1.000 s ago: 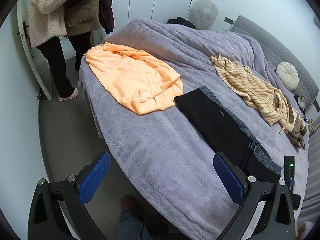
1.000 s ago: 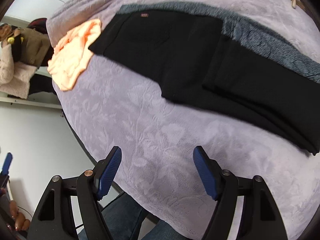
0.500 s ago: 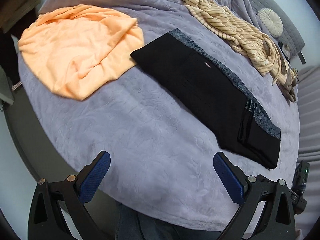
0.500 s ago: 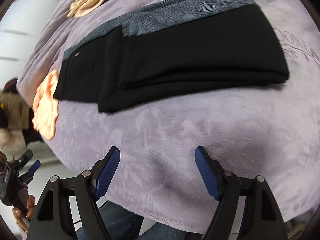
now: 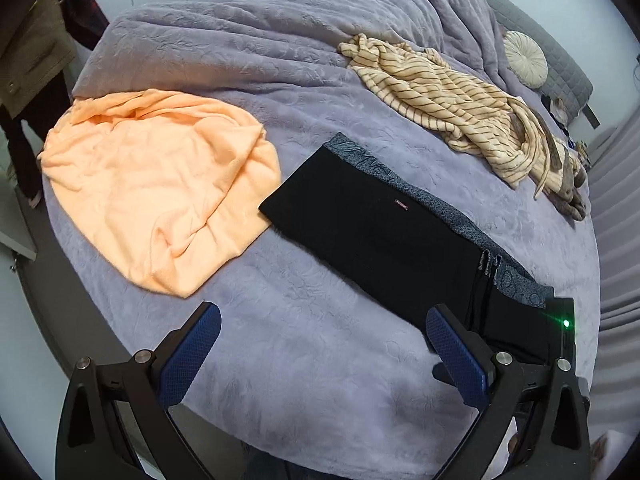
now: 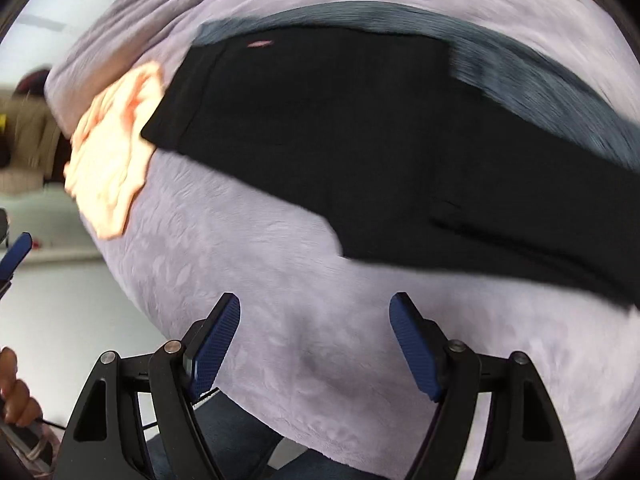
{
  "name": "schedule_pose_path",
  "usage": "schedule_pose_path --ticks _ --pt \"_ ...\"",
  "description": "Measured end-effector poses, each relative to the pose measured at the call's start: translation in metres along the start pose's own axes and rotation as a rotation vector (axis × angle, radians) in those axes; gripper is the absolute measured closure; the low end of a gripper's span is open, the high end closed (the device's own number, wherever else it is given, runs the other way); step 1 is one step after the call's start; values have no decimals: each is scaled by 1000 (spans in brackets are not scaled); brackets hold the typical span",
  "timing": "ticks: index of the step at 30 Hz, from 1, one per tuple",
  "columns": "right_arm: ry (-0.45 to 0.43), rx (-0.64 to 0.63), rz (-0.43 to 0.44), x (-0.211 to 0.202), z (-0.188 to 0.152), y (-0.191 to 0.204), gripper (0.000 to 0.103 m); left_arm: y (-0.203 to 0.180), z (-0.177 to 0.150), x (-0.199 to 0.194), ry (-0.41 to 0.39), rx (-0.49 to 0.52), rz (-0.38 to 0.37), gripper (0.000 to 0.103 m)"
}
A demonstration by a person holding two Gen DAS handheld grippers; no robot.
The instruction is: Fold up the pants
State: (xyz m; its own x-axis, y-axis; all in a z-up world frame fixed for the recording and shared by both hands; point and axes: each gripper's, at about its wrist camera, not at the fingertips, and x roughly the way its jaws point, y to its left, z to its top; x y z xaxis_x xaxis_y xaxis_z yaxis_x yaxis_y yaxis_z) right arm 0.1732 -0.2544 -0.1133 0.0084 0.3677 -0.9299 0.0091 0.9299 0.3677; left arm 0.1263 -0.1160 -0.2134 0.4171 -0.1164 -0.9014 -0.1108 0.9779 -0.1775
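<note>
The pants (image 5: 372, 236) are matt black cloth, smooth and close-woven, with a mottled grey lining (image 5: 432, 202) showing along the edge toward the bed's far side; in the right wrist view the same black cloth (image 6: 360, 128) is blurred. The blanket (image 5: 304, 344) covering the bed is plush lilac fleece with an embossed leaf pattern, soft and faintly sheened. Near the bed's left edge lies an orange towel (image 5: 160, 184), fluffy and matt. Toward the far right corner a cream striped garment (image 5: 452, 108) looks like soft knit. Both grippers, left (image 5: 322, 350) and right (image 6: 316, 342), are matt black plastic with bright metal rivets and blue, finely textured pads (image 5: 192, 356).
</note>
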Motion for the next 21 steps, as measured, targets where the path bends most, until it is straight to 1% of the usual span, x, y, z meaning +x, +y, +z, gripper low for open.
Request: schedule_pose_path --ticks 3,5,9,12,16,21 --pt "34 -119 1 13 8 30 23 11 -20 -17 -33 -30 61 0" --pt "57 -171 6 20 7 44 23 23 -31 -27 -55 -75 103 0" --pt "87 -254 30 29 2 65 23 46 -44 -37 -82 -190 139 0" --pt "97 -265 48 31 -3 68 23 49 -49 -35 -75 -231 145 0" --pt "101 -244 49 30 -4 57 23 31 -50 -30 -66 -191 156 0" --pt "79 -195 39 21 3 35 23 9 -44 -25 -59 -129 147 0"
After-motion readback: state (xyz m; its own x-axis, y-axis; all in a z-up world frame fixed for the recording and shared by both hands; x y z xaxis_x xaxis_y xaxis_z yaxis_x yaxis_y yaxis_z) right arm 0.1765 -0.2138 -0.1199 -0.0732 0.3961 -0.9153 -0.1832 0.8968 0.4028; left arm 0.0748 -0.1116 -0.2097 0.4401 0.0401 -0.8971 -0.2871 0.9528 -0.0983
